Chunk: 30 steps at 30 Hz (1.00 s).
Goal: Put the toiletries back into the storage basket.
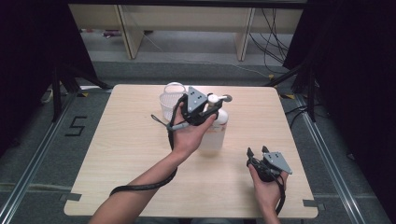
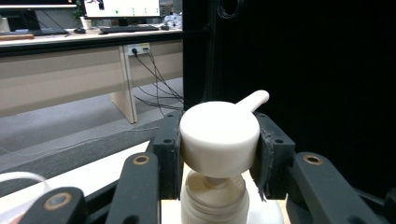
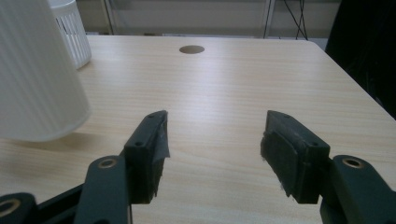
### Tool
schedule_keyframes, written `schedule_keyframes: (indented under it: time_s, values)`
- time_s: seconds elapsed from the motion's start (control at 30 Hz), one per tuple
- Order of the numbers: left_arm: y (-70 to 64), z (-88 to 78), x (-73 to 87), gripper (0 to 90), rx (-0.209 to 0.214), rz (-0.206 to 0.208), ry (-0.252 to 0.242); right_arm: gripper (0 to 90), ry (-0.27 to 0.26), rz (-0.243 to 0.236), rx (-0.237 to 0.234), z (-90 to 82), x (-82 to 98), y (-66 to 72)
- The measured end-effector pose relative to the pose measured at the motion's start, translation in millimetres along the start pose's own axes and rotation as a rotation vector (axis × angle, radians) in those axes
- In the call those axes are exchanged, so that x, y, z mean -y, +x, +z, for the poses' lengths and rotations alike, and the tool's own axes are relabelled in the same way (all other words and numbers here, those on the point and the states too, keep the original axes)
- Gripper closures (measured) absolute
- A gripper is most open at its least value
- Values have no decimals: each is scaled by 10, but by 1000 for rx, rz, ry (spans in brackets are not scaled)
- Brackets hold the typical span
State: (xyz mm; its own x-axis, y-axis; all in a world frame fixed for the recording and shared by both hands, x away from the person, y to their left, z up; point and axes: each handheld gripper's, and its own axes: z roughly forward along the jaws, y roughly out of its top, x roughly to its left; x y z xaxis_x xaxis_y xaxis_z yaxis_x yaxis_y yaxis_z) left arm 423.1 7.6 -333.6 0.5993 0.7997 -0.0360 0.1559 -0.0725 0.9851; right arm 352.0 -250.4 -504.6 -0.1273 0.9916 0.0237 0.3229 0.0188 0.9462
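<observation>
A pale wooden desk carried a white pump bottle just past its centre, toward 12 o'clock. The left gripper was clenched on the pump head of that bottle. In the left gripper view its 2 black jaws pressed against opposite sides of the round white cap, and the spout pointed away toward 1 o'clock. Below the cap the narrow neck and the bottle's shoulder showed between the jaws. The left hand held the gripper from the 6 o'clock side, its forearm running in from the bottom edge with a black cable trailing under it.

A white slatted basket stood at 11 o'clock from the bottle, just beside it; whether the 2 touched could not be told. A small round hole in the desk lay at 1 o'clock from the bottle.

The right gripper sat at 4 o'clock from the bottle, well apart from it, low over the desk near the front edge, held by the right hand. It was released: in the right gripper view its jaws stood wide with bare wood between them and nothing in their grasp. In that view the bottle's ribbed white side rose at 10 o'clock, with the basket behind it.
</observation>
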Motion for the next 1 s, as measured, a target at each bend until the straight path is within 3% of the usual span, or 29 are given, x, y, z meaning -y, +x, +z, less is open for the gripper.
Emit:
schedule_keyframes:
  time_s: [0.3,0.67,0.7,0.9,0.93,1.0]
  values:
    - [277,-206,-5,589,-44,8,-5,411,-1,0,-3,0,-1,-5]
    - [453,-323,-6,589,-70,0,-20,411,-11,-10,7,-5,-8,-15]
    - [485,-344,-12,589,-75,-5,-23,411,13,2,-1,-17,-15,-12]
    - [560,-394,-24,589,-91,-8,-33,411,21,22,4,-24,-9,1]
    - [574,-401,-26,589,-94,-7,-34,411,15,-9,9,-21,-13,-18]
    - [599,-417,-31,589,-99,-9,-38,411,16,-2,7,-20,-12,-13]
